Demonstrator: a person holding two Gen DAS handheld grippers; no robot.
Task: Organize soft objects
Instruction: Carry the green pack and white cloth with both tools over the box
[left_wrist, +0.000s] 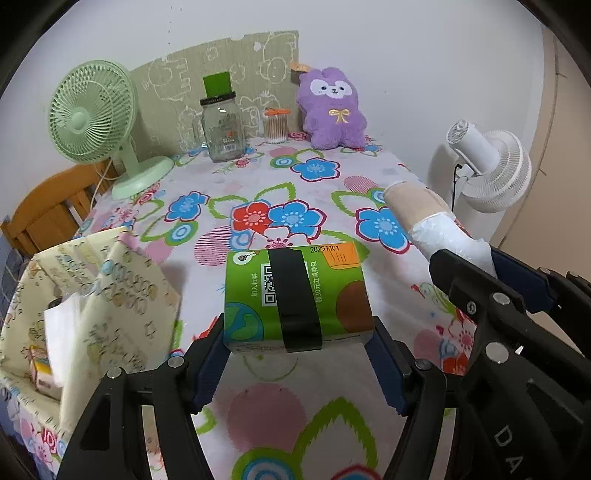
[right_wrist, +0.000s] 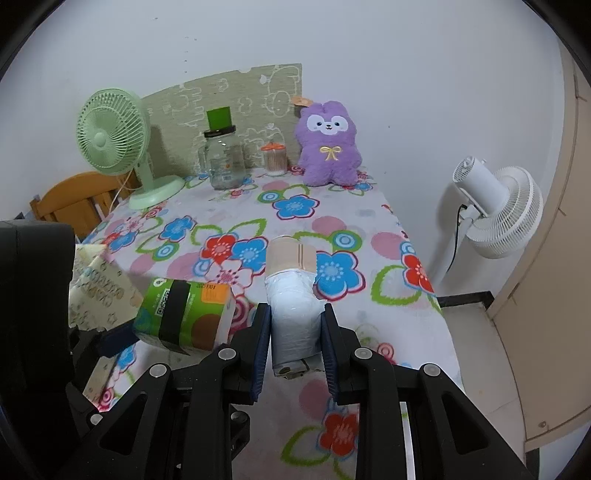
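The left gripper (left_wrist: 299, 363) has its jaws clamped on a green tissue pack (left_wrist: 297, 297), one blue pad on each short side, and the pack is lifted above the desk (left_wrist: 332, 417), which has a cloth with big flowers. A black tape band runs across the middle of the pack, between the two jaws. The right gripper (right_wrist: 295, 334) has its jaws clamped on a white roll (right_wrist: 293, 317) wrapped in thin plastic; the roll points forward out of the jaws, and its far end is a beige part that sticks out beyond the fingertips. In the right wrist view the tissue pack (right_wrist: 186, 317) is just to the left of the right jaws, tilted, with the left gripper dark behind it. To the left of the left jaws stands a pale yellow fabric bag (left_wrist: 110, 295) with small prints, open at the top, with something white inside. Far ahead of both pairs of jaws, at the back edge of the desk, there are a green fan (left_wrist: 96, 122), a glass jar (left_wrist: 221, 129), a small container of cotton swabs (left_wrist: 275, 125) and a purple plush toy (left_wrist: 332, 107). To the right of the right jaws, beside the desk, stands a white fan (right_wrist: 495, 210).
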